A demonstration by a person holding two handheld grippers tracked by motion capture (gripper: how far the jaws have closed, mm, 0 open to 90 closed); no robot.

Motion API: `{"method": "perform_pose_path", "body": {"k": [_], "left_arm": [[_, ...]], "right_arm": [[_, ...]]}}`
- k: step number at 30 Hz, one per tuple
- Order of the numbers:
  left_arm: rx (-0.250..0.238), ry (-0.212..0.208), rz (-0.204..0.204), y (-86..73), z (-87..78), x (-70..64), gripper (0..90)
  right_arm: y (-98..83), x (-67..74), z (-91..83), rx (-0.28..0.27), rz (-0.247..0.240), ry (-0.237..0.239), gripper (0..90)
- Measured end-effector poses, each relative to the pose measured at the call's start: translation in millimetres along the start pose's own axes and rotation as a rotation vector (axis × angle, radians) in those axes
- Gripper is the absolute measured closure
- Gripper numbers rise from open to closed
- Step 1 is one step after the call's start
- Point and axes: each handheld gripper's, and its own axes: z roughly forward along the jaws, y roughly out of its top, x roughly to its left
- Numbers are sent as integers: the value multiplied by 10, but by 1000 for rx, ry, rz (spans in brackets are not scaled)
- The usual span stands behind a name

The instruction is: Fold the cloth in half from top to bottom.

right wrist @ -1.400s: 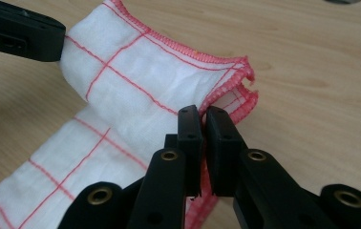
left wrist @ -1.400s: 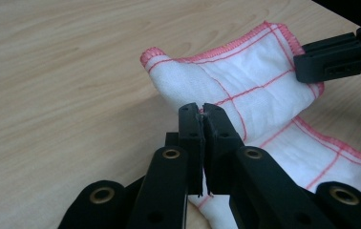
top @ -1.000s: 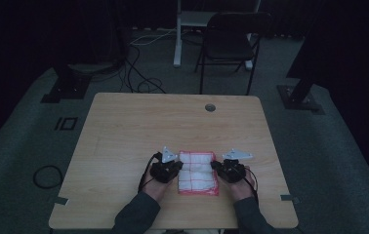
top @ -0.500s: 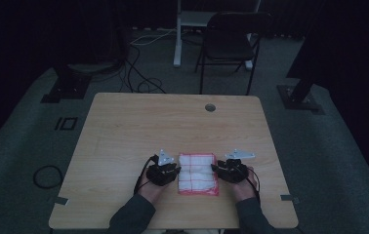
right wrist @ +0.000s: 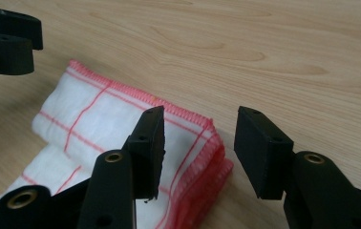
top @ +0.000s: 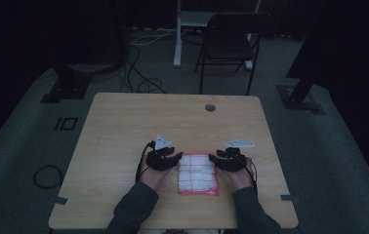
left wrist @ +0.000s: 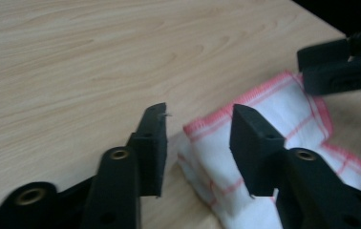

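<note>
Folded white cloth with red stripes (top: 198,174) on my counter (top: 124,126), between left hand-held gripper (left wrist: 197,138) and right hand-held gripper (right wrist: 200,143), both jaws apart, empty.

On your desk (top: 124,126) the whole far half is bare wood, broken only by a small round cable hole (top: 210,107) near the far edge, so you can sweep forward freely. Bare wood also runs to each side of your hands. Between your left gripper (top: 172,159) and right gripper (top: 215,159) lies the folded cloth (top: 198,174), the one thing in the way. Each pair of jaws stands apart at a top corner of it, with the cloth edge in the gap.
</note>
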Motion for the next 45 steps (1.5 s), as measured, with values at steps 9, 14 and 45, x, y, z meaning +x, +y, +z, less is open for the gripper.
{"method": "perform_pose_path", "body": {"k": [9,14,45], "left_arm": [[79,-35,-67,-42,282,40,513],[98,-48,-86,-71,289,38,673],[58,-110,32,-602,-306,-367,815]], "right_arm": [[0,-61,151,62,43,37,538],[-22,-43,132,73,22,73,716],[-492,181,-477,-18,-70,136,668]]}}
